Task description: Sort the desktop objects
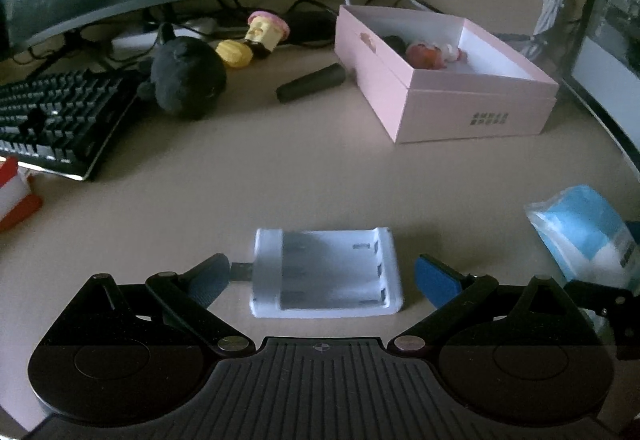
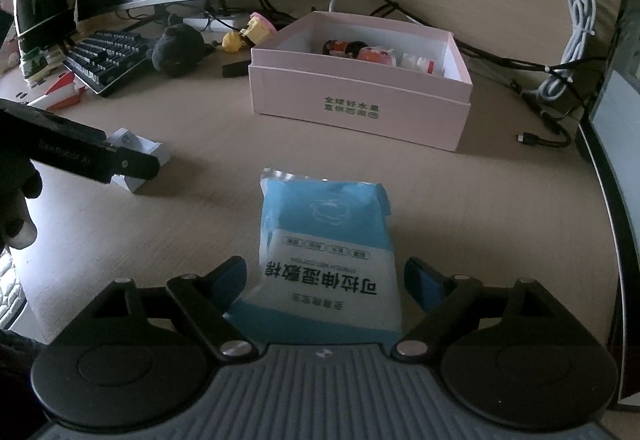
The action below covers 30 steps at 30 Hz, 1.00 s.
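The right tool [image 2: 325, 282] stood wide, its pads either side of the near end of the blue pack [image 2: 326, 248] and clear of it. That pack lay flat on the table [image 2: 460, 224], on the near side of the pink box [image 2: 356, 100]. It looked soft, light and crinkly, likely to buckle, so a pinch across its near half seemed safest; the film could slip.

The left tool [image 1: 326, 280] was wide too, pads flanking the white charger [image 1: 326, 274] without touching. The charger lay flat, well short of the box and on its near side, plug end beside the left pad. Rigid plastic, light, smooth-sided: a squeeze across the body rather than the plug seemed best.

Further off, the box sat open with small figures [image 2: 360, 52] inside. Left of the box lay a black plush [image 1: 186, 78].
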Motion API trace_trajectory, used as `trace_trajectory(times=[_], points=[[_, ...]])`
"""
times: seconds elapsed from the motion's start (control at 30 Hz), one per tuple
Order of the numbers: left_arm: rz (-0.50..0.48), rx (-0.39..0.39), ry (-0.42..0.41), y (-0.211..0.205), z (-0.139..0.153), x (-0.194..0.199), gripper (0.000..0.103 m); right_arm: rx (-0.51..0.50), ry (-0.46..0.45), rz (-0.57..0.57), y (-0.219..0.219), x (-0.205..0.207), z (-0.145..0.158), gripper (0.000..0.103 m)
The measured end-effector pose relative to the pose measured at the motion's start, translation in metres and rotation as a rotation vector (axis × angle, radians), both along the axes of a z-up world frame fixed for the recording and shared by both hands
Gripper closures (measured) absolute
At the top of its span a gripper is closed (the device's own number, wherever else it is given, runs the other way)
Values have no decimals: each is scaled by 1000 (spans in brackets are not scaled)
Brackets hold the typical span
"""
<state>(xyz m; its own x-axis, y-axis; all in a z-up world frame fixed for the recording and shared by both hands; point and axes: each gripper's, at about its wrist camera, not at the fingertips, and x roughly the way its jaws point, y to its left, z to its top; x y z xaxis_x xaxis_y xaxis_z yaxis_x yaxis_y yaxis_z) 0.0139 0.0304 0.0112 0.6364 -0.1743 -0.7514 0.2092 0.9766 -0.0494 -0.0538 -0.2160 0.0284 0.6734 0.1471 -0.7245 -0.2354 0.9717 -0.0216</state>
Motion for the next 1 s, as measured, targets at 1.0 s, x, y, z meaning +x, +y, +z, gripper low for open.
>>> trace_trajectory(times=[1.0], points=[[-21,59,8,-31,8,-38,9,-14,6,65,-8,13,8,45]])
